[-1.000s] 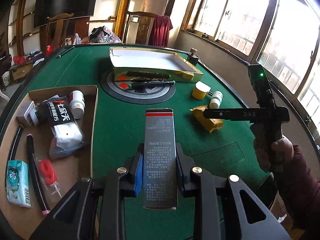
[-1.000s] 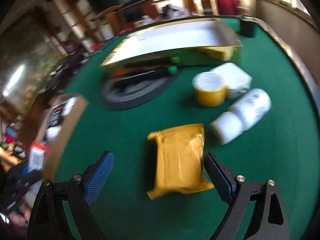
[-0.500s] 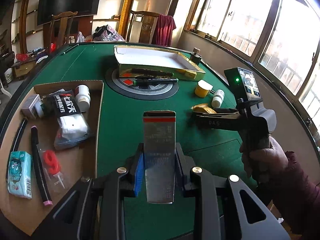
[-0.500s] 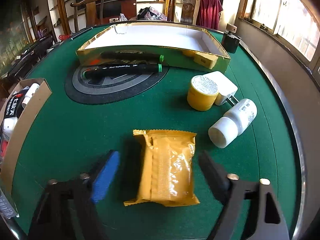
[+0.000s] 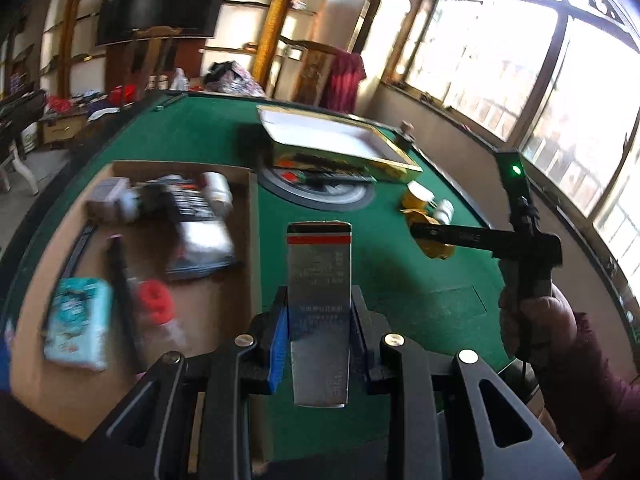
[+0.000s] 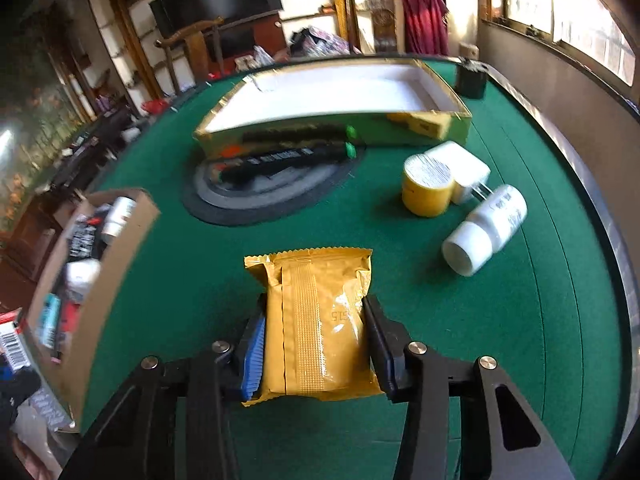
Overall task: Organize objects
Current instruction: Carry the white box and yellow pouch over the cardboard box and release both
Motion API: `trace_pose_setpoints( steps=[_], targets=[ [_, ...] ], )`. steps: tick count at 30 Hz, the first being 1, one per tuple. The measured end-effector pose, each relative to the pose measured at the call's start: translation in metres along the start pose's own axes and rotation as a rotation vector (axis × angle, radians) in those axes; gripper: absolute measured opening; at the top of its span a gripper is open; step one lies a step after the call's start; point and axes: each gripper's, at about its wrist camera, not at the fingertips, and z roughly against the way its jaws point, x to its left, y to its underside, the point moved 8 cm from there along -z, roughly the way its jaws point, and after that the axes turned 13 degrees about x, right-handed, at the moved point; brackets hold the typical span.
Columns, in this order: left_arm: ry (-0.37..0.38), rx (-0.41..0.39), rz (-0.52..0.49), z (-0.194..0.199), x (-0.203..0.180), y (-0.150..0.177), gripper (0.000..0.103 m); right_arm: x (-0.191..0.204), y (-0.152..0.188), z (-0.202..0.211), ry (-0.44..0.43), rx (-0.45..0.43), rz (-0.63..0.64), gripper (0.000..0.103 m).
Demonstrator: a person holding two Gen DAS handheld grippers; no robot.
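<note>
My left gripper [image 5: 319, 314] is shut on a tall silver carton with a red stripe [image 5: 319, 268], held above the green table beside the right wall of the cardboard box [image 5: 252, 240]. My right gripper [image 6: 314, 334] is closing its jaws around a yellow foil snack packet [image 6: 316, 316] lying on the felt, and both pads touch the packet's sides. The left wrist view shows that gripper [image 5: 424, 232] from the side over the packet [image 5: 438, 252], held by a hand in a dark red sleeve [image 5: 536, 320].
The cardboard box [image 6: 120, 248] holds several items: socks, bottles, a tissue pack. A gold tray [image 6: 400, 124] stands at the back with two black markers [image 6: 288, 156] in front. A yellow jar [image 6: 426, 196], white charger [image 6: 468, 168] and white bottle [image 6: 486, 228] lie to the right.
The right jaws have narrowed from wide open until they meet the yellow packet's sides. My left gripper has carried the silver carton leftward, closer to the cardboard box.
</note>
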Motion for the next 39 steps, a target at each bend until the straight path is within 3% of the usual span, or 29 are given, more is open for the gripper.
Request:
trace_pose_setpoints(
  steps=[3, 8, 15, 19, 27, 35, 37, 39],
  targets=[
    [-0.021, -0.037, 0.042, 0.023, 0.026, 0.002, 0.026, 0.02, -0.004, 0.016, -0.051, -0.034, 0.026, 0.049],
    [-0.141, -0.053, 0.119, 0.044, 0.081, -0.003, 0.026, 0.067, -0.011, 0.024, -0.138, -0.042, 0.102, 0.049],
    [-0.245, -0.001, 0.193, 0.033, 0.14, -0.013, 0.026, 0.146, -0.003, 0.026, -0.276, -0.008, 0.202, 0.049],
    [-0.263, 0.04, 0.205, 0.017, 0.156, -0.021, 0.026, 0.193, 0.011, 0.017, -0.325, 0.039, 0.274, 0.049],
    [-0.295, 0.121, 0.221, -0.02, 0.18, -0.035, 0.026, 0.256, 0.028, -0.018, -0.326, 0.123, 0.381, 0.049],
    [-0.306, 0.169, 0.236, -0.037, 0.187, -0.037, 0.026, 0.278, 0.035, -0.048, -0.276, 0.176, 0.441, 0.049],
    [-0.305, 0.177, 0.24, -0.039, 0.189, -0.037, 0.029, 0.282, 0.038, -0.053, -0.256, 0.182, 0.462, 0.049],
    [-0.3, 0.175, 0.241, -0.037, 0.189, -0.037, 0.044, 0.286, 0.04, -0.057, -0.244, 0.188, 0.474, 0.049]
  ],
)
